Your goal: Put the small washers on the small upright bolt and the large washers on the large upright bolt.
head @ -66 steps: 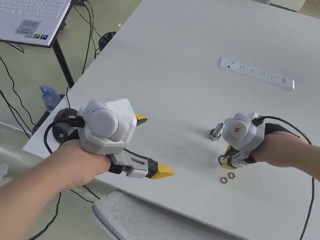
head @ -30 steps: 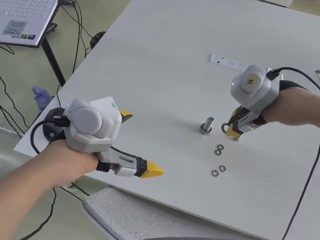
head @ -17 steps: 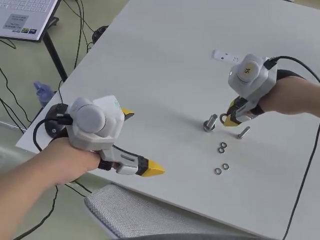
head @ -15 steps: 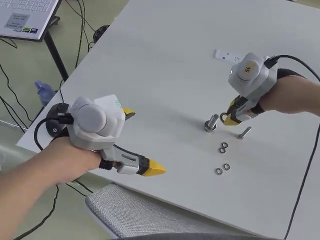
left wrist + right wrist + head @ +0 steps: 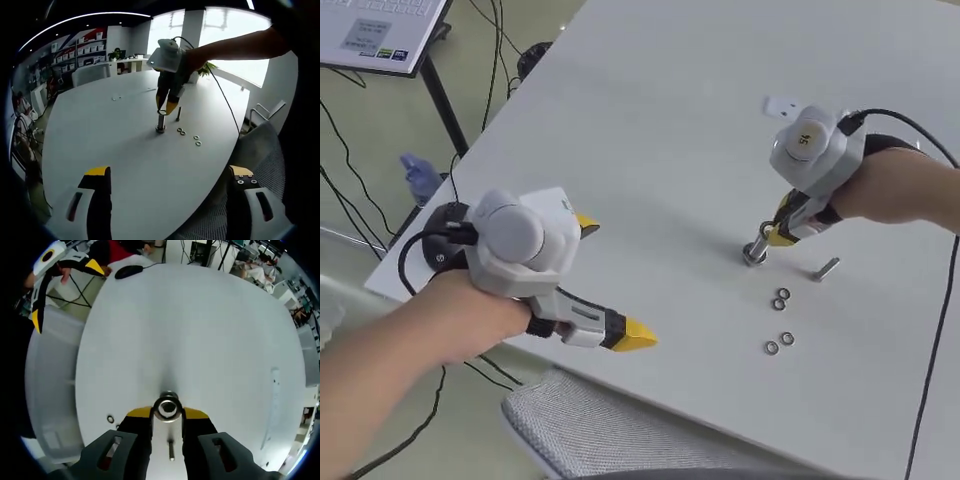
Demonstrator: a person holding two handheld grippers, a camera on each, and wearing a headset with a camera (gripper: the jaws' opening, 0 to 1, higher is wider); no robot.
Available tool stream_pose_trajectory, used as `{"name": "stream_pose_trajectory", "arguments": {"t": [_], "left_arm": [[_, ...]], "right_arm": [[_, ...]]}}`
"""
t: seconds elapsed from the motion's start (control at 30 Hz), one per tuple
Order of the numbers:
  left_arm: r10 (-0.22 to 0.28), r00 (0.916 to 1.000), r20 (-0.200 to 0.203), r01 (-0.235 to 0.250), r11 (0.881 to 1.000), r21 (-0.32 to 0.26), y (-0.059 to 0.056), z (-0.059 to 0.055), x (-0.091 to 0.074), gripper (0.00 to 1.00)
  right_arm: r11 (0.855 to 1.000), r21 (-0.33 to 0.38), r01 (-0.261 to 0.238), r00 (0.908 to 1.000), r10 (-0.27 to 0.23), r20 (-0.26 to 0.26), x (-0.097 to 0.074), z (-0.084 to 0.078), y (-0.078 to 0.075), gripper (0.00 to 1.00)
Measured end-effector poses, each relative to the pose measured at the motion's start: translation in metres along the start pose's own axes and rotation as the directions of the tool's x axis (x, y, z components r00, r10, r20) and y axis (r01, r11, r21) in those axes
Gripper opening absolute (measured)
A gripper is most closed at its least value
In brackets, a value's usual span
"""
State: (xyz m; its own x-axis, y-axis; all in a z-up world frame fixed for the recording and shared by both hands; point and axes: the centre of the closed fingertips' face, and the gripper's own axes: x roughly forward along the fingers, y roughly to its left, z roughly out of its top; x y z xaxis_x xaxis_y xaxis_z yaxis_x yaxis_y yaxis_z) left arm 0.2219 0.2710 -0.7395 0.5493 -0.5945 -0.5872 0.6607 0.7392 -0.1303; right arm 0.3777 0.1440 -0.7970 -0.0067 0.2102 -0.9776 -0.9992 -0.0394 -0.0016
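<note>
1. Large washer (image 5: 167, 408) is pinched between the jaws of the right hand-held gripper (image 5: 782, 235), right over the top of the large bolt (image 5: 754, 253), which stands upright on the worktop (image 5: 650, 120).
2. In the right gripper view the washer's hole sits ringed around the bolt's vertical axis; the next move is judged to be a straight lowering.
3. The right hand reaches in from the worktop's right side, jaws angled downward.
4. Left hand-held gripper (image 5: 614, 280) hangs spread and empty, well apart from the bolt.
5. Small washers (image 5: 780, 298) lie near the small bolt (image 5: 825, 268).
</note>
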Motion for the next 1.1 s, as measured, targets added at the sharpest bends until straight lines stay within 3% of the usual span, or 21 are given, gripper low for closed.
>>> {"name": "stream_pose_trajectory", "arguments": {"t": [1.1], "left_arm": [[0.002,0.9999,-0.01,-0.002,1.0,-0.03,0.009,-0.011,-0.003,0.94]], "right_arm": [[1.0,-0.006,0.012,0.9983,-0.012,-0.057,0.025,-0.01,-0.002,0.21]]}}
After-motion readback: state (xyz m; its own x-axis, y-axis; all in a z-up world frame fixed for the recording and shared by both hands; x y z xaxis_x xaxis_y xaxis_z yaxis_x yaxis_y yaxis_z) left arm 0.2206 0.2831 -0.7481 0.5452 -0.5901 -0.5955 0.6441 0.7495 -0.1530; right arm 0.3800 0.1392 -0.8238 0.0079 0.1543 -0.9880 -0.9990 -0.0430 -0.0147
